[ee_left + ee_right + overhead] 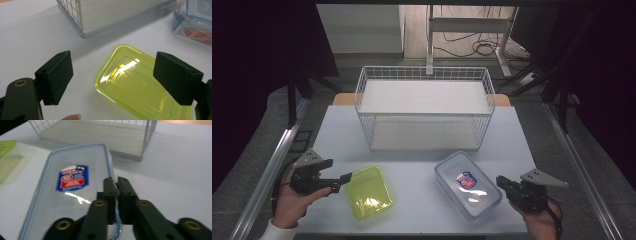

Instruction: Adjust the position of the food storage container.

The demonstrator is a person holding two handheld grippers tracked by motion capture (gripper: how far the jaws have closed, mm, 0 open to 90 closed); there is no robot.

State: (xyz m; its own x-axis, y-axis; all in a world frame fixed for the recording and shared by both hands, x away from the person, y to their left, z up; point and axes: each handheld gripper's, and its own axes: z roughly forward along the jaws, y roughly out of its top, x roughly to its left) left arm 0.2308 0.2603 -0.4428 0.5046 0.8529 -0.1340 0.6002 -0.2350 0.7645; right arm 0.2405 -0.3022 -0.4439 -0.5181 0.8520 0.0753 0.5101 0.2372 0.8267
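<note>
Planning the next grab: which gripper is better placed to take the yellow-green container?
Left. The left gripper is open at the yellow-green container; the right gripper is shut at the clear blue-rimmed container.

A white wire basket [424, 107] with a pale board across its upper level is seen standing at the middle of the desk [342, 135], toward the far edge. A yellow-green translucent tray [368, 192] is laid near the near edge, left of centre. A clear lidded container [468, 185] with a blue rim and a red-and-blue label is placed near the near edge, right of centre, well apart from the tray. Beyond the far edge, a grey metal stand [472, 26] and loose cables [477, 47] are seen on the floor.
</note>
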